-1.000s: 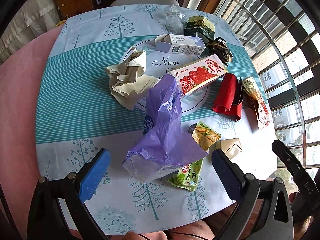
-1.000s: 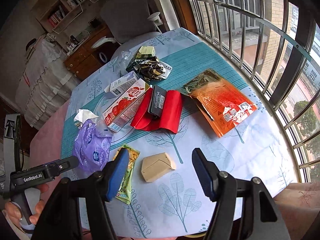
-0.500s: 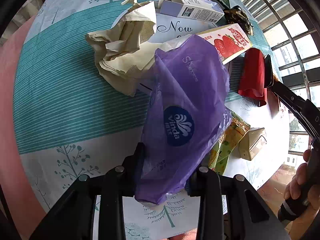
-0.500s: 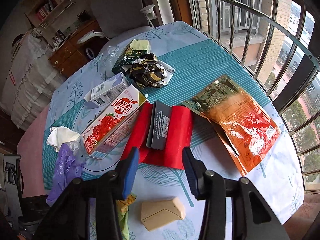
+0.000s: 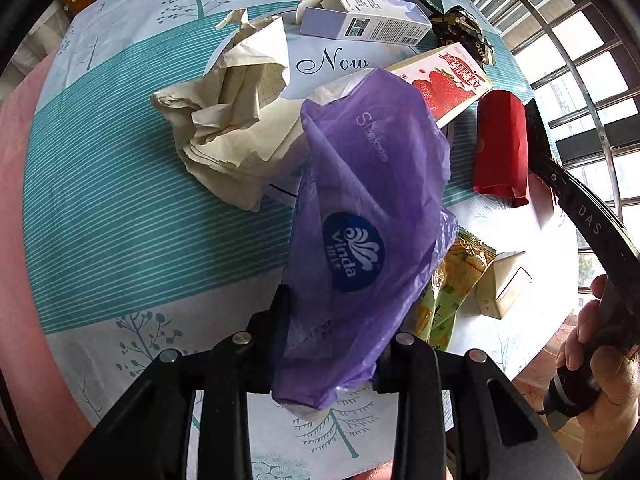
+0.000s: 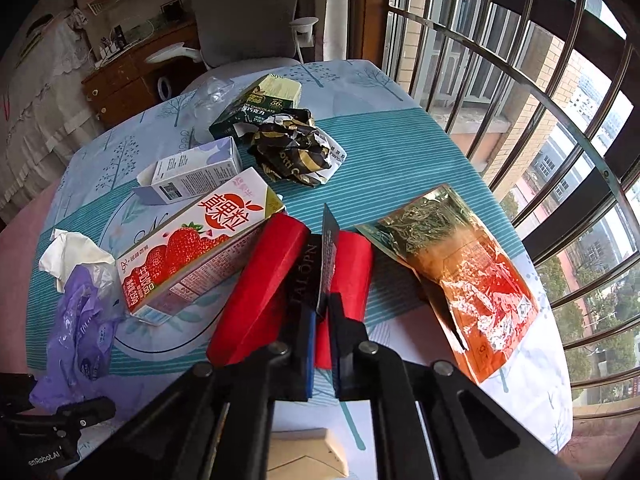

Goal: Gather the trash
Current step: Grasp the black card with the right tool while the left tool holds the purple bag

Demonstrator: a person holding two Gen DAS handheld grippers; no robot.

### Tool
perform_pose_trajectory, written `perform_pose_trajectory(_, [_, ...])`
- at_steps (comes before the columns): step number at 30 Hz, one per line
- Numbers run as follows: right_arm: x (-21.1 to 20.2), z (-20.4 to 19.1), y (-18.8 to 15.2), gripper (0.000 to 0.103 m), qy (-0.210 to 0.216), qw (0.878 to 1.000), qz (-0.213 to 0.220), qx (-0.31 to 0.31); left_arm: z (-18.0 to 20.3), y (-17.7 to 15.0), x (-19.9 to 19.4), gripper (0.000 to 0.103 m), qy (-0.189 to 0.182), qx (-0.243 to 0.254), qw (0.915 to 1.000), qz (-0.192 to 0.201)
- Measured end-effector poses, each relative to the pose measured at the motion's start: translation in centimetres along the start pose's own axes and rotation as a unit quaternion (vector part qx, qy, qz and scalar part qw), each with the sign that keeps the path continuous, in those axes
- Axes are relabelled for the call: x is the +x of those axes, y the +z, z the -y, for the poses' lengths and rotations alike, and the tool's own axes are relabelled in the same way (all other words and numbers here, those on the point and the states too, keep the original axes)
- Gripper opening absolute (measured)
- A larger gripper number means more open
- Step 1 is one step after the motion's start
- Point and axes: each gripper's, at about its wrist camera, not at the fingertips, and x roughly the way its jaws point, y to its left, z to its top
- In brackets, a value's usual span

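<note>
Clamping down on both sides at once, the two grippers have each gone from spread wide a second ago to clenched on a piece of rubbish. The left gripper (image 5: 328,336) was hovering over the purple Vinda bag (image 5: 360,216) with its jaws apart; now it has dropped onto the bag and pinched its near end, the plastic bulging up between the fingers and draping toward the strawberry carton (image 6: 196,252). The right gripper (image 6: 322,316) has swung away from the small beige box (image 6: 308,456), which now lies under its frame, and closed on the near edge of the thin black card (image 6: 330,256) standing up out of the red envelope (image 6: 264,284), just right of the strawberry carton.

So two pieces look secured and ready to lift, though the black card is held only by a sliver and may drag the red envelope with it. Everything else is untouched on the bench (image 6: 400,160): crumpled paper (image 5: 232,128) left of the carton, the lavender box (image 6: 192,176) and chocolate wrappers (image 6: 296,152) beyond it, the orange foil pouch (image 6: 460,276) further right. No bin shows in either view.
</note>
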Motion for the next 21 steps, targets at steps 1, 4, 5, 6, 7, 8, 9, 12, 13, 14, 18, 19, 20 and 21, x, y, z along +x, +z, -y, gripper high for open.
perform_pose_trajectory(1, [-0.5, -0.1, 0.1, 0.003, -0.01, 1.0, 0.008, -0.01, -0.3, 0.1, -0.1, 0.03, -0.001, -0.001, 1.0, 0.001])
perform_pose_trajectory(4, [-1.8, -0.3, 0.3, 0.002, -0.036, 0.999, 0.026, -0.03, -0.5, 0.3, -0.5, 0.03, -0.004, 0.0, 1.0, 0.006])
perform_pose_trajectory(5, [-2.2, -0.3, 0.4, 0.002, -0.043, 0.998, 0.03, -0.033, -0.4, 0.3, -0.7, 0.03, -0.004, 0.001, 1.0, 0.008])
perform_pose_trajectory(6, [-2.5, -0.3, 0.6, 0.002, -0.052, 0.997, 0.034, -0.037, -0.3, 0.1, -0.9, 0.03, -0.005, 0.002, 0.9999, 0.01])
perform_pose_trajectory(7, [-3.0, -0.4, 0.6, 0.002, -0.062, 0.996, 0.04, -0.043, -0.4, 0.1, -1.7, 0.03, -0.007, 0.004, 0.9999, 0.012])
perform_pose_trajectory(8, [-3.4, -0.5, 0.6, 0.002, -0.077, 0.995, 0.047, -0.052, -0.2, 0.0, -2.0, 0.03, -0.008, 0.005, 0.9998, 0.016])
perform_pose_trajectory(9, [-3.8, -0.6, 0.6, 0.002, -0.087, 0.993, 0.054, -0.062, 0.0, 0.0, -2.2, 0.03, -0.01, 0.007, 0.9997, 0.019])
perform_pose_trajectory(12, [-5.1, -0.8, 0.7, 0.002, -0.098, 0.99, 0.069, -0.077, 0.6, -0.3, -3.0, 0.03, -0.013, 0.011, 0.9994, 0.029])
perform_pose_trajectory(13, [-5.5, -0.8, 0.8, 0.002, -0.099, 0.989, 0.072, -0.078, 0.8, -0.5, -3.4, 0.03, -0.013, 0.013, 0.9993, 0.034])
perform_pose_trajectory(14, [-6.0, -0.7, 0.7, 0.002, -0.099, 0.989, 0.076, -0.078, 1.0, -0.6, -3.7, 0.03, -0.013, 0.014, 0.9991, 0.038])
perform_pose_trajectory(18, [-7.8, -0.3, 0.1, 0.002, -0.096, 0.988, 0.086, -0.079, 1.7, -1.6, -5.1, 0.03, -0.014, 0.016, 0.9983, 0.055])
perform_pose_trajectory(19, [-8.1, -0.3, -0.1, 0.002, -0.093, 0.989, 0.087, -0.079, 2.1, -2.0, -5.6, 0.03, -0.012, 0.016, 0.998, 0.06])
perform_pose_trajectory(20, [-8.5, -0.1, -0.4, 0.002, -0.089, 0.989, 0.088, -0.079, 2.4, -2.2, -5.9, 0.03, -0.011, 0.015, 0.9978, 0.064])
perform_pose_trajectory(21, [-8.9, 0.0, -0.8, 0.002, -0.085, 0.989, 0.088, -0.079, 2.6, -2.6, -6.2, 0.03, -0.01, 0.014, 0.9975, 0.068])
